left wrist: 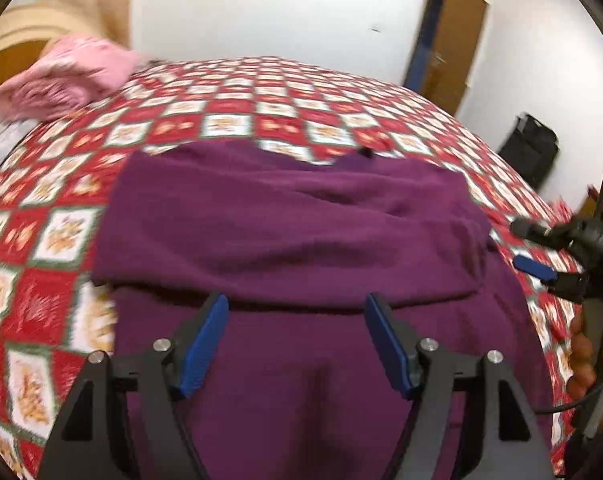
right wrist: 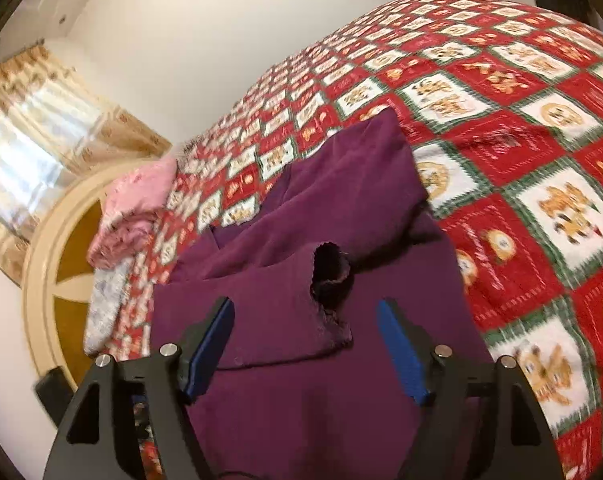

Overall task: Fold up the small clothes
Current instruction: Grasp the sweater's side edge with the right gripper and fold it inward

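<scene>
Purple garment (left wrist: 285, 224): lies partly folded on the red-and-white checked bedspread (left wrist: 229, 96), its far part doubled over the near part; a dark-lined opening (right wrist: 331, 280) shows on the fold in the right wrist view. Left gripper (left wrist: 297, 344): above the garment's near part, blue pads (left wrist: 203, 346) spread apart, nothing between them. Right gripper (right wrist: 305, 354): above the garment's near edge, jaws released, empty; a hand (left wrist: 585, 360) holds it. Pink bundle (left wrist: 65, 74): beyond the garment, well apart, by the wooden headboard (right wrist: 57, 264).
</scene>
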A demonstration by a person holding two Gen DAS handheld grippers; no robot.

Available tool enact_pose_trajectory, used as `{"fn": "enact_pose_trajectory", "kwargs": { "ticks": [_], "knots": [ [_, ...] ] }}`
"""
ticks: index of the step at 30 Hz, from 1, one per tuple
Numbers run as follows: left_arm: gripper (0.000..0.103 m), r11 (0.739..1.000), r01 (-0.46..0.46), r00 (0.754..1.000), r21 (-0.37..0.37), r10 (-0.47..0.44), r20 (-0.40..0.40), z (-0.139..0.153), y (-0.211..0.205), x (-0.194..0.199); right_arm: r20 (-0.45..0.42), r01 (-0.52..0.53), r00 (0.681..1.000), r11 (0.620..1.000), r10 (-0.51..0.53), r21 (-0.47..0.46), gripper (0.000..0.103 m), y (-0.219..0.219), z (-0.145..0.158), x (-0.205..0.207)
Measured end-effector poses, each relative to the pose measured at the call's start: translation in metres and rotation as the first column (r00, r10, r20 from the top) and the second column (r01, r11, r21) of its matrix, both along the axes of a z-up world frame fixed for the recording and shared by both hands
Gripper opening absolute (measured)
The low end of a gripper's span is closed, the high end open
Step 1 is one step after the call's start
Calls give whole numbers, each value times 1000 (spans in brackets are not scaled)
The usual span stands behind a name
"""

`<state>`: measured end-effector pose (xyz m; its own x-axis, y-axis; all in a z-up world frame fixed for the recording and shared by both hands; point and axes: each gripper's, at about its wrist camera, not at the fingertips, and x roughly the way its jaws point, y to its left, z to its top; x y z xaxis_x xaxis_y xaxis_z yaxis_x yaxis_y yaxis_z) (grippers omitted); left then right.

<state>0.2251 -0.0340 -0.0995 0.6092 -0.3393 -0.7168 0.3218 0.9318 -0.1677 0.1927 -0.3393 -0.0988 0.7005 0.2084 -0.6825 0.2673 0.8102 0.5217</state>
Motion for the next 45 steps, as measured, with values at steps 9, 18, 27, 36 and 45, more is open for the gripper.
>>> {"fn": "enact_pose_trajectory", "kwargs": {
  "ticks": [9, 18, 27, 36, 45],
  "knots": [
    [73, 993, -114, 994, 15, 114, 0, -6, 42, 8, -96, -66, 994, 987, 52, -144, 64, 33, -37, 41],
    [73, 974, -227, 974, 2, 227, 13, -1, 82, 18, -81, -214, 977, 896, 198, -390, 9, 64, 25, 60],
    [73, 958, -288, 955, -1, 287, 74, 16, 92, 35, 114, -51, 982, 792, 151, -608, 8, -2, 127, 67],
    [73, 963, -271, 962, -5, 271, 40, 8, 80, 47, 79, -142, 985, 982, 153, -126, 13, -47, 39, 56],
    [73, 969, -246, 968, 2, 245, 54, 10, 78, 39, -104, -243, 969, 944, 225, -222, 73, 20, -10, 79]
  ]
}}
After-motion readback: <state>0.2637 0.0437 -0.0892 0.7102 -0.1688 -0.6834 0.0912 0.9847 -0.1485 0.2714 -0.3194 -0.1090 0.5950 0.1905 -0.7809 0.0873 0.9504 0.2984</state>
